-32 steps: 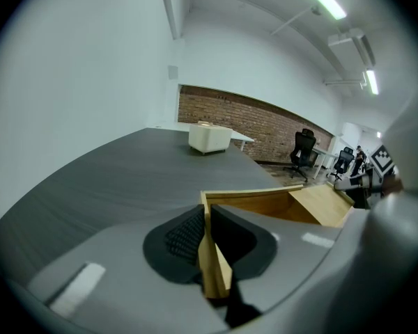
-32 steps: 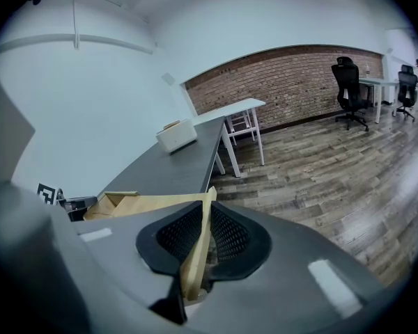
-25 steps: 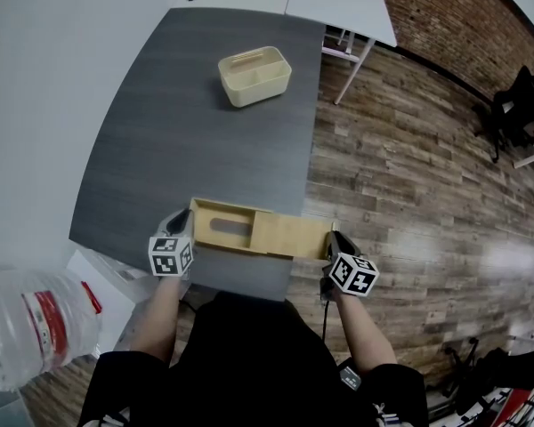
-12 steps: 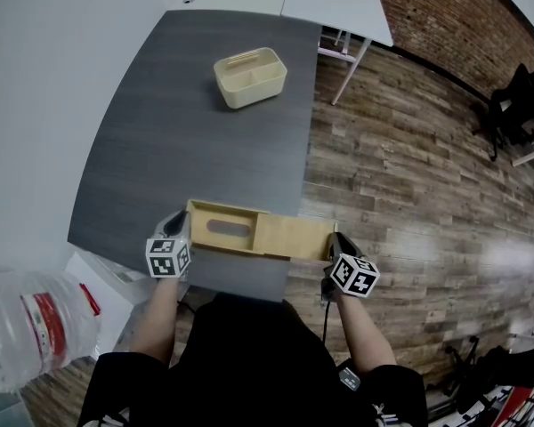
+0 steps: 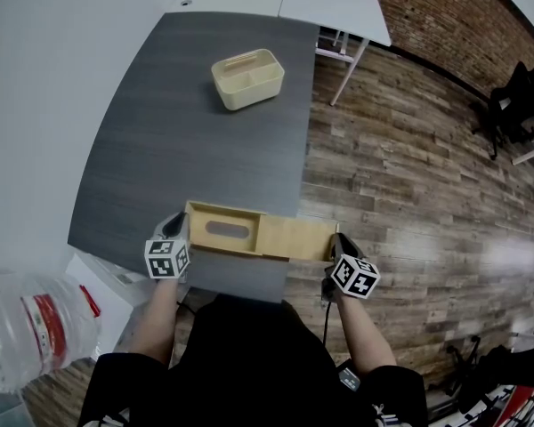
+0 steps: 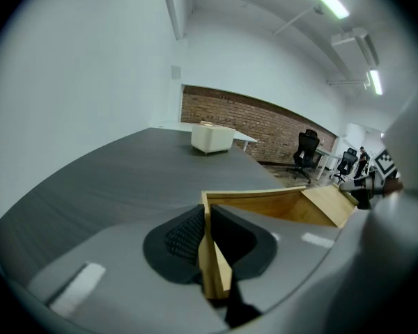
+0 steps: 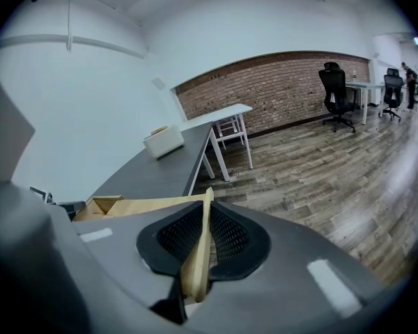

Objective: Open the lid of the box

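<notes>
A light wooden box (image 5: 215,229) lies at the near edge of the dark grey table (image 5: 187,123). Its sliding lid (image 5: 295,237) sticks out to the right, past the table's edge and over the floor. Through the uncovered part I see an oval slot in the box. My left gripper (image 5: 176,229) is shut on the box's left end wall (image 6: 207,245). My right gripper (image 5: 335,244) is shut on the lid's right end (image 7: 198,249), a thin wooden edge pinched between its black pads.
A cream plastic caddy (image 5: 247,77) with a handle stands at the table's far middle. White tables (image 5: 334,3) adjoin the far end. A large clear water bottle (image 5: 31,323) sits at lower left. Wooden floor, a brick wall and office chairs (image 5: 516,105) lie to the right.
The lid has slid a little further right out of the box, with my right gripper drawing it. The left gripper and box stay put.
</notes>
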